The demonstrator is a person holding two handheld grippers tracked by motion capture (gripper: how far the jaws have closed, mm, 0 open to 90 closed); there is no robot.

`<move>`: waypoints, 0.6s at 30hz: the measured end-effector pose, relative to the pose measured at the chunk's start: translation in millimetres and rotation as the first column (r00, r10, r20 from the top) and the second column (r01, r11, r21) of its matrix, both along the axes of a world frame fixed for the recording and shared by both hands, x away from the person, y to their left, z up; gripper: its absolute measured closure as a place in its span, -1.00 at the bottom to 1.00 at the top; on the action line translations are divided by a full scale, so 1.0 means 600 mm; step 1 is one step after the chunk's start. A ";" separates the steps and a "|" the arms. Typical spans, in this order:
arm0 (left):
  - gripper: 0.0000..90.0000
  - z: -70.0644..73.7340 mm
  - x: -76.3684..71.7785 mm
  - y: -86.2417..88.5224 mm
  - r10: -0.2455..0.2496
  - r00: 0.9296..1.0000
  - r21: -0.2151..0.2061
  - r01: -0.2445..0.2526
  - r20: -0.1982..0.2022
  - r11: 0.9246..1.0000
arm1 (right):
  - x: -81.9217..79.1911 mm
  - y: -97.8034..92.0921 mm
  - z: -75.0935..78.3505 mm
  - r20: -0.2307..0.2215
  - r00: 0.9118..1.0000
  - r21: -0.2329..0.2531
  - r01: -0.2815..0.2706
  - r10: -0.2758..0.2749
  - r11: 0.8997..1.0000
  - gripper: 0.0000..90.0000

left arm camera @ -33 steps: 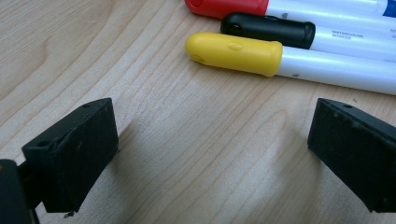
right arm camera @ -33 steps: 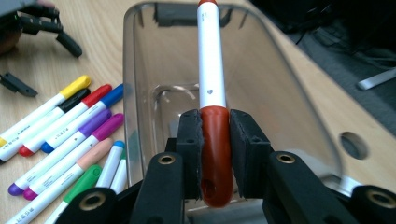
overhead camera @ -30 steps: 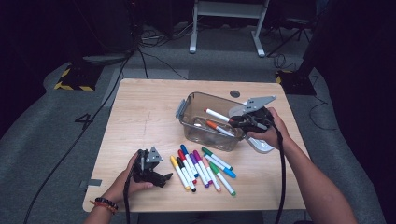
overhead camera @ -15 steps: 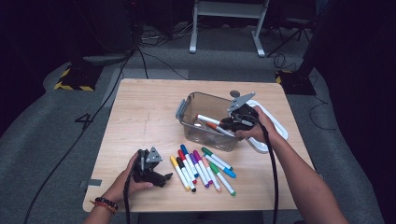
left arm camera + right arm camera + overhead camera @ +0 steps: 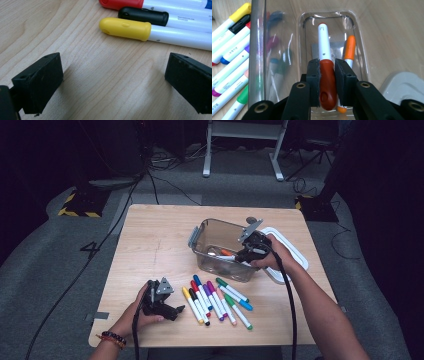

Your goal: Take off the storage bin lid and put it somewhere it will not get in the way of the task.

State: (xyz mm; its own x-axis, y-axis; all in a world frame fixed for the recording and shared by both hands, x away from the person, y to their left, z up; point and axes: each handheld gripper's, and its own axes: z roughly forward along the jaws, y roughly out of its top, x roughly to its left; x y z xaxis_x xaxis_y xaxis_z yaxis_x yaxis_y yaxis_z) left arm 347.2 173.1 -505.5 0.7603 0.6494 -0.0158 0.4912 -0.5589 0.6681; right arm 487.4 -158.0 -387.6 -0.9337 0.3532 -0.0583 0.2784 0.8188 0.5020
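My right gripper (image 5: 327, 82) is shut on the dark red cap of a white marker (image 5: 324, 42), held inside the clear plastic box (image 5: 210, 232). An orange-capped marker (image 5: 349, 48) lies on the box floor beside it. In the high view the right gripper (image 5: 245, 252) hangs over the box's right part. A row of several coloured markers (image 5: 215, 300) lies on the table in front of the box. My left gripper (image 5: 167, 311) rests on the table left of that row, open, with bare wood between its jaws. The yellow-capped marker (image 5: 125, 28) lies just beyond them.
The box's white lid (image 5: 292, 252) lies on the table behind the right hand. Red (image 5: 120, 3) and black (image 5: 142, 15) capped markers lie past the yellow one. The wooden table (image 5: 150, 240) has bare room at its left and far side.
The right gripper has carried the red-capped marker leftward and down, from over the lid into the box. The left gripper has stayed put.
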 end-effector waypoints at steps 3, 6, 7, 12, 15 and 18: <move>-0.96 0.000 0.000 0.000 0.000 1.000 0.000 0.000 0.000 1.000 | -0.002 0.005 -0.001 -0.015 1.000 -0.012 -0.021 0.021 1.000 0.64; -0.96 0.000 0.000 0.000 0.001 1.000 0.001 -0.001 0.000 1.000 | -0.002 0.006 0.003 0.033 0.999 -0.036 0.012 -0.011 0.999 0.41; -0.96 0.000 0.000 0.000 0.002 1.000 0.000 -0.002 0.000 1.000 | -0.003 0.000 0.009 0.035 0.999 -0.009 0.011 -0.010 1.000 0.40; -0.96 0.000 0.000 0.000 0.000 1.000 0.004 0.000 0.002 1.000 | -0.009 -0.018 0.024 0.052 0.998 0.066 0.027 -0.031 0.997 0.27; -0.96 0.000 0.000 0.000 0.001 1.000 0.004 -0.001 0.002 1.000 | -0.023 -0.030 0.039 0.095 0.994 0.115 0.037 -0.048 0.993 0.09; -0.96 0.000 0.000 0.000 0.001 1.000 0.004 -0.001 0.002 1.000 | -0.043 -0.049 0.057 0.155 0.984 0.183 0.059 -0.088 0.981 -0.06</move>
